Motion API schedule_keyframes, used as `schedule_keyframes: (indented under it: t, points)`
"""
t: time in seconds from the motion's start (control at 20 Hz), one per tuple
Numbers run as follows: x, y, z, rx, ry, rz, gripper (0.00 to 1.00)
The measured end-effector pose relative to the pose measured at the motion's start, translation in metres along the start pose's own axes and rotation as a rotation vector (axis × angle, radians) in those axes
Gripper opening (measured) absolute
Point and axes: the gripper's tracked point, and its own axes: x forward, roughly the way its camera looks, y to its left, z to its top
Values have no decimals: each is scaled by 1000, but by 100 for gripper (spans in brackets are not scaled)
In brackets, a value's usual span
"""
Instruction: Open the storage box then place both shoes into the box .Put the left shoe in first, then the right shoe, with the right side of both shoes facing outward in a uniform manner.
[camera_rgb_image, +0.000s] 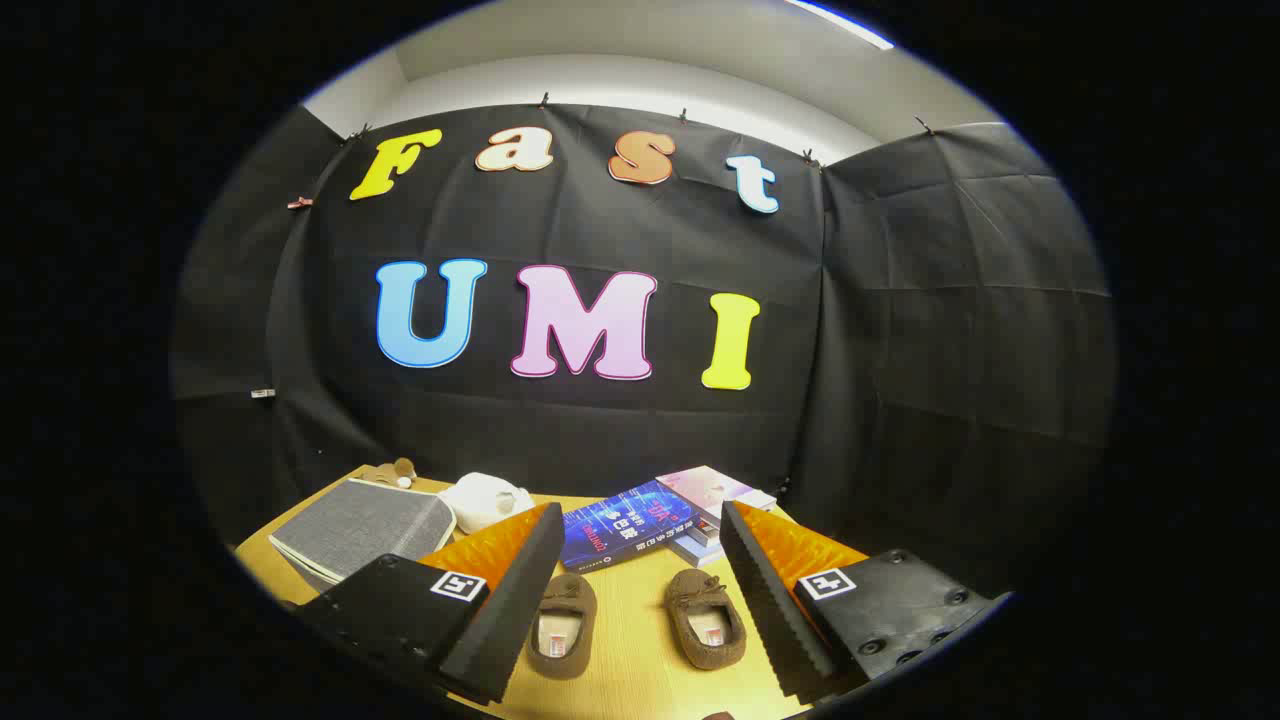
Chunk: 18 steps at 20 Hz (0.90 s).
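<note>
- Storage box (360, 525): grey fabric, lid closed, on wooden table (620, 670), beyond the left finger.
- White object (485, 500): behind the box's right corner.
- Gripper (635, 590): fingers spread wide, holding nothing.
- Two brown shoes (562, 625) (705, 618): side by side between the fingers, toes pointing away.
- Blue book (625, 525): beyond the shoes; cover writing illegible.
- Stacked books (715, 495): right of the blue book.

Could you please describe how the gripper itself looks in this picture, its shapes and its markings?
The gripper has two long wedge-shaped fingers whose inner faces are ribbed like saw teeth. Each finger sits on a black block mount. Each mount carries a small square white tag with a black pattern, and the mount beside the books shows round screw holes. No cable is visible.
</note>
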Motion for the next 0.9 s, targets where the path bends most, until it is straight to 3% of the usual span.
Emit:
schedule_keyframes:
  t: [0.9]
  points:
    - [37, 33, -17, 7, 106, 178, 97]
